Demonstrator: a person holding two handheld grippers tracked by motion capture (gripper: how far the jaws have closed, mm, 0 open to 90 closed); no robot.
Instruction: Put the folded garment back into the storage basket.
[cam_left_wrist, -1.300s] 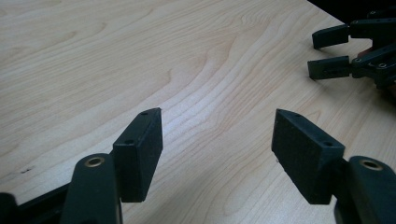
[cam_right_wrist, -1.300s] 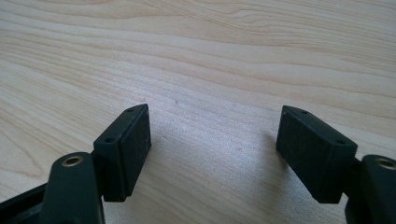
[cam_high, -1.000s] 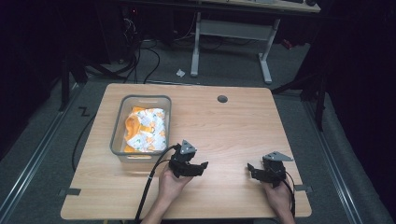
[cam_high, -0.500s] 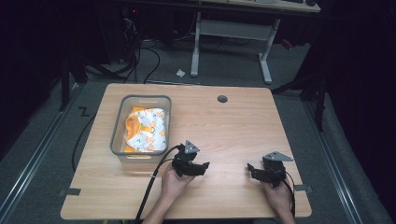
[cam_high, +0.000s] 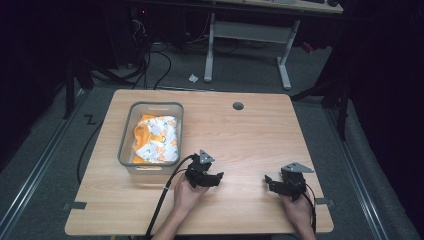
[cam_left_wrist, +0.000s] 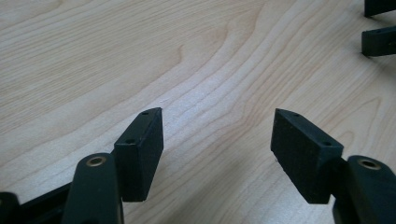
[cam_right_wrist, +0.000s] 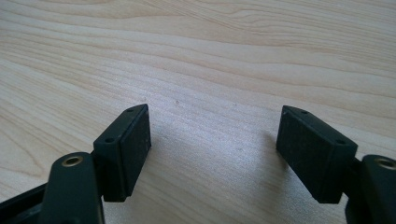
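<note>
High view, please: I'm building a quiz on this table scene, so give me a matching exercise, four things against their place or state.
Things:
1. bin
2. left gripper
3. right gripper
4. round hole

Places or states:
A. near the table's far edge
B. open, front right of the table
C. holds orange and white packets, left side
D. open, just off the bin's near right corner

Pairs: 1-C, 2-D, 3-B, 4-A
</note>
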